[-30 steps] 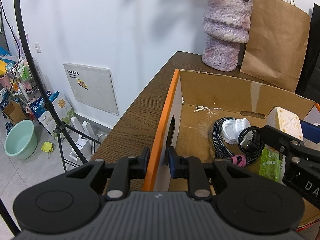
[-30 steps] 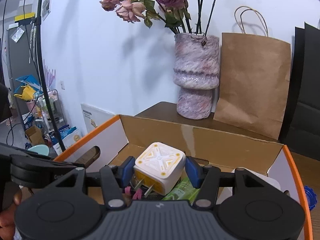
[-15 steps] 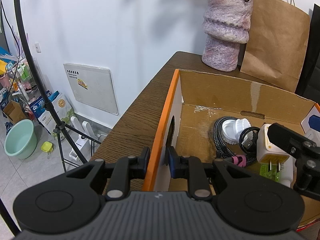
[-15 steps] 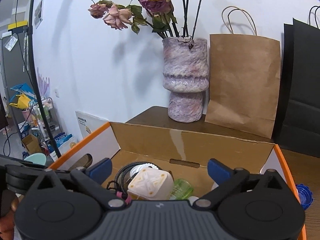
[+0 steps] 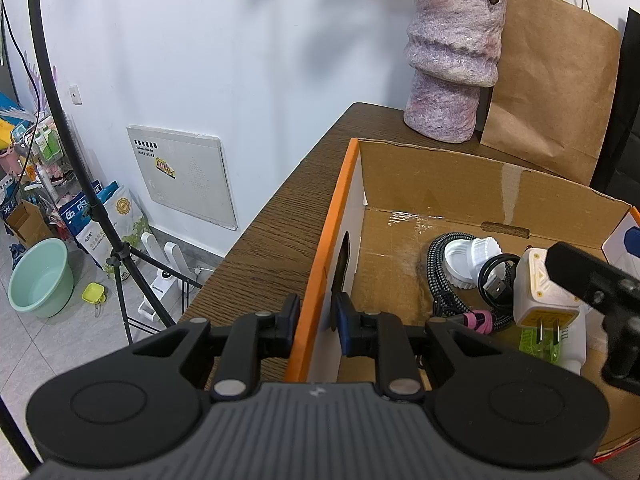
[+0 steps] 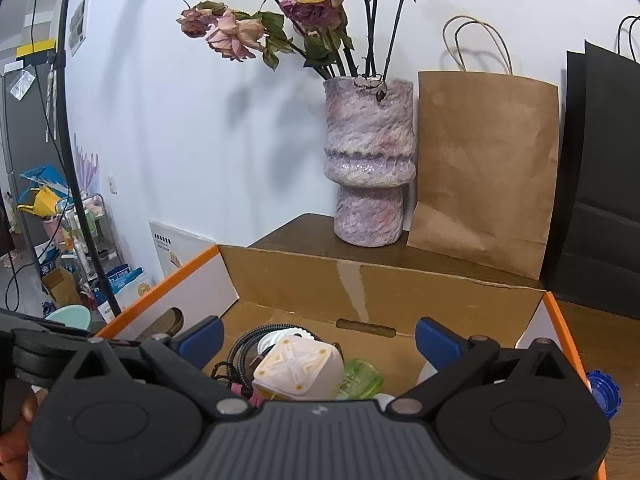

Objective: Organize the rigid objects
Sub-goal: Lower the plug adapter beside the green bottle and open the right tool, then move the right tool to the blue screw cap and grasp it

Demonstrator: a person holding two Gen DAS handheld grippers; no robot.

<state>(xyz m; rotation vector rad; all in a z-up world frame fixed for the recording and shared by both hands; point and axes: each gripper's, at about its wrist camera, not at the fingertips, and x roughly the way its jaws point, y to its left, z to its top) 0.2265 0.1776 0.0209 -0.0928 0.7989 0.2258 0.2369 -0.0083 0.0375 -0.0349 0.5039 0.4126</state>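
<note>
Lying inside the orange-edged cardboard box [image 5: 436,184], the white cube-shaped plug adapter with yellow trim [image 5: 540,292] rests tilted, its two metal prongs pointing down toward the box's near side in the left wrist view; no long axis stands out on it. Beside it in the box sit a coiled black braided cable [image 5: 440,268], a white ribbed cap [image 5: 472,256], a black USB cable [image 5: 496,280] and a green translucent plastic piece [image 6: 360,378]. Beyond the box's far wall stand a mottled purple ceramic vase [image 6: 368,160] and a brown paper bag [image 6: 484,168]. The left gripper [image 5: 316,316] is clamped on the box's orange-edged side wall. The right gripper [image 6: 320,338] gapes wide over the box, empty, the adapter below it untouched
</note>
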